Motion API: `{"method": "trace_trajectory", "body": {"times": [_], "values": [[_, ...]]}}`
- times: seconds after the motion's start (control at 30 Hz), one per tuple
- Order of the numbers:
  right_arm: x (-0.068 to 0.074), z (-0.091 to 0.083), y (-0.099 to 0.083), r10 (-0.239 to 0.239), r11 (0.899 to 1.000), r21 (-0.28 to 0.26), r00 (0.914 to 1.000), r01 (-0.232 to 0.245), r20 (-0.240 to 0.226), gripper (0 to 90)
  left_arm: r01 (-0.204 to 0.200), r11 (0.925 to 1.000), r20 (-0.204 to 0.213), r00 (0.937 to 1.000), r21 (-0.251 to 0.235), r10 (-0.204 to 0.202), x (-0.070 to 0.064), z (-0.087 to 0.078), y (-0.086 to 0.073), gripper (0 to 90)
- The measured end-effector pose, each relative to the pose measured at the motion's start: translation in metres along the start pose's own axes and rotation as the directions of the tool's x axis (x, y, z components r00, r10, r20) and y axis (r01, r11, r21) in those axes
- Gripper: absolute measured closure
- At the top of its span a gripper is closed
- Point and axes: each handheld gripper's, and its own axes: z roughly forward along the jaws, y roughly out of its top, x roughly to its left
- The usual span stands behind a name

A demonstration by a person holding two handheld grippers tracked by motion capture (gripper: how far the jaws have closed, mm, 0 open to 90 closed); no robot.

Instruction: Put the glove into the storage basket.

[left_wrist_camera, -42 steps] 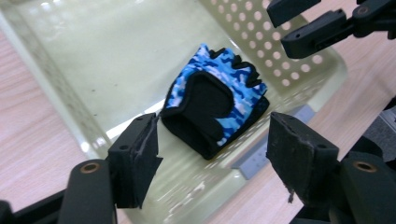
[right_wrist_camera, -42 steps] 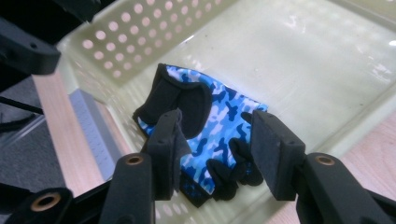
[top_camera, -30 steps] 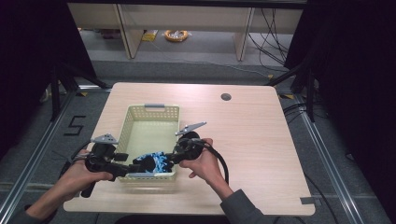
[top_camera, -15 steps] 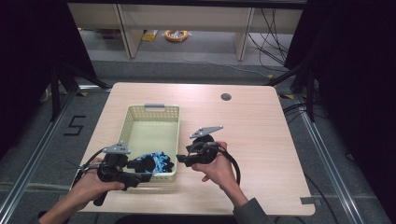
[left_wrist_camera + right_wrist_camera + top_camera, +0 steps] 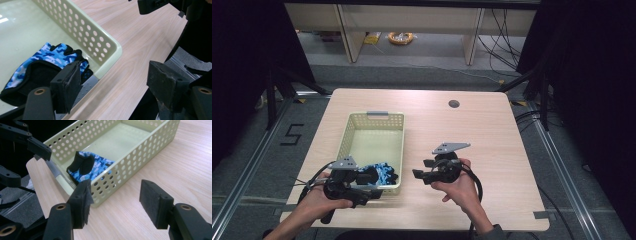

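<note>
While both tongs gape wide, empty, blue camouflage glove (image 5: pixel 91 168) with black cuff, crumpled in basket (image 5: pixel 140 152) corner

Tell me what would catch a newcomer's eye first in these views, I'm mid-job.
The blue camouflage glove stands out most, lying in the near end of the pale yellow perforated basket on the table's left half. Next come the two black grippers: the left gripper sits at the basket's near edge, the right gripper hovers over bare wood beside the basket, both with jaws open and holding nothing.
</note>
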Motion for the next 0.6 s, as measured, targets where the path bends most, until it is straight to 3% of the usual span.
{"method": "trace_trajectory", "body": {"times": [0.17, 0.23, 0.33, 0.37, 0.43, 0.47, 0.5, 0.6], "values": [[-0.003, -0.006, -0.009, 0.016, 0.999, -0.033, 0.9998, -0.016, -0.007, 42.9, -0.001, 0.9996, 0.041, 0.9991, -0.027, 0.002, -0.004, 0.004, -0.003, 26.3], [-0.002, -0.009, -0.012, 0.044, 0.999, -0.027, 0.9990, -0.044, -0.012, 42.5, -0.015, 0.9996, 0.039, 0.9991, -0.022, 0.016, -0.006, 0.006, -0.005, 26.3], [-0.005, -0.011, -0.014, 0.022, 0.999, -0.042, 0.9997, -0.022, -0.009, 42.0, -0.020, 0.9996, 0.050, 0.9985, -0.022, 0.021, -0.007, 0.009, -0.007, 26.2], [-0.004, -0.013, -0.017, 0.041, 0.998, -0.040, 0.9991, -0.041, -0.010, 41.2, -0.024, 0.9996, 0.046, 0.9987, -0.017, 0.025, -0.008, 0.012, -0.008, 26.1], [-0.006, -0.014, -0.018, 0.032, 0.998, -0.047, 0.9995, -0.032, 0.003, 40.8, -0.022, 0.9995, 0.049, 0.9985, -0.020, 0.023, -0.008, 0.013, -0.009, 26.1], [-0.006, -0.016, -0.021, 0.056, 0.997, -0.046, 0.9984, -0.056, -0.001, 40.4, -0.030, 0.9993, 0.043, 0.9986, -0.022, 0.031, -0.009, 0.016, -0.010, 26.1], [-0.009, -0.016, -0.022, 0.020, 0.998, -0.056, 0.9998, -0.020, 0.006, 40.0, -0.026, 0.9994, 0.056, 0.9981, -0.023, 0.027, -0.009, 0.017, -0.011, 26.1], [-0.008, -0.020, -0.026, 0.070, 0.996, -0.057, 0.9976, -0.069, 0.007, 37.9, -0.026, 0.9994, 0.063, 0.9976, -0.025, 0.027, -0.009, 0.019, -0.012, 26.1]]}}
